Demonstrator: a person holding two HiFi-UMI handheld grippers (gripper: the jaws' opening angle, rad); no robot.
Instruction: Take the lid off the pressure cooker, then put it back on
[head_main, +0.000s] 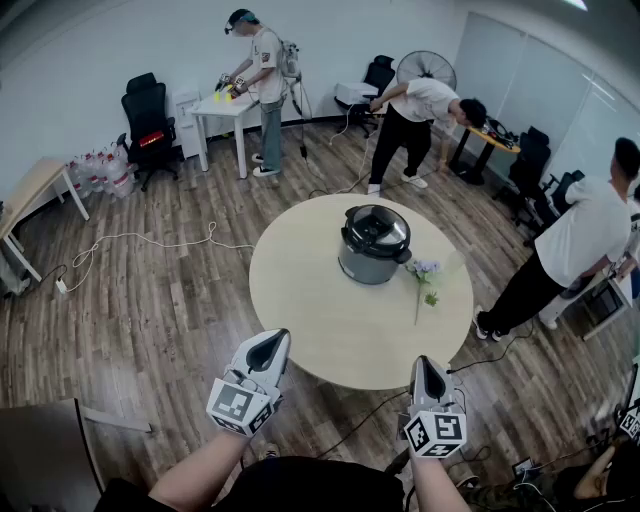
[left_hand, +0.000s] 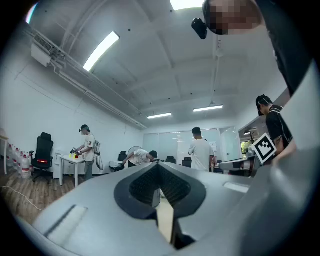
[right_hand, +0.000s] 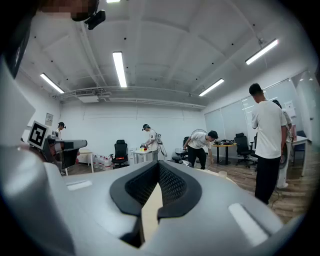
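Note:
The grey pressure cooker (head_main: 374, 245) stands on the round beige table (head_main: 320, 310), right of its middle, with its dark lid (head_main: 377, 227) sitting on top. My left gripper (head_main: 273, 342) hovers at the table's near edge, shut and empty. The right gripper (head_main: 428, 366) is level with it at the near right edge, also shut with nothing in it. Both are well short of the cooker. In the left gripper view the left gripper (left_hand: 159, 176) has its jaws together, and the right gripper (right_hand: 159, 172) looks the same in the right gripper view. The jaws hide the cooker in both.
A small flower sprig (head_main: 427, 272) lies on the table right of the cooker. Three people stand around the room: one at a white table (head_main: 225, 110), one bending (head_main: 420, 105), one at the right (head_main: 580, 240). Cables (head_main: 140, 240) trail across the wooden floor.

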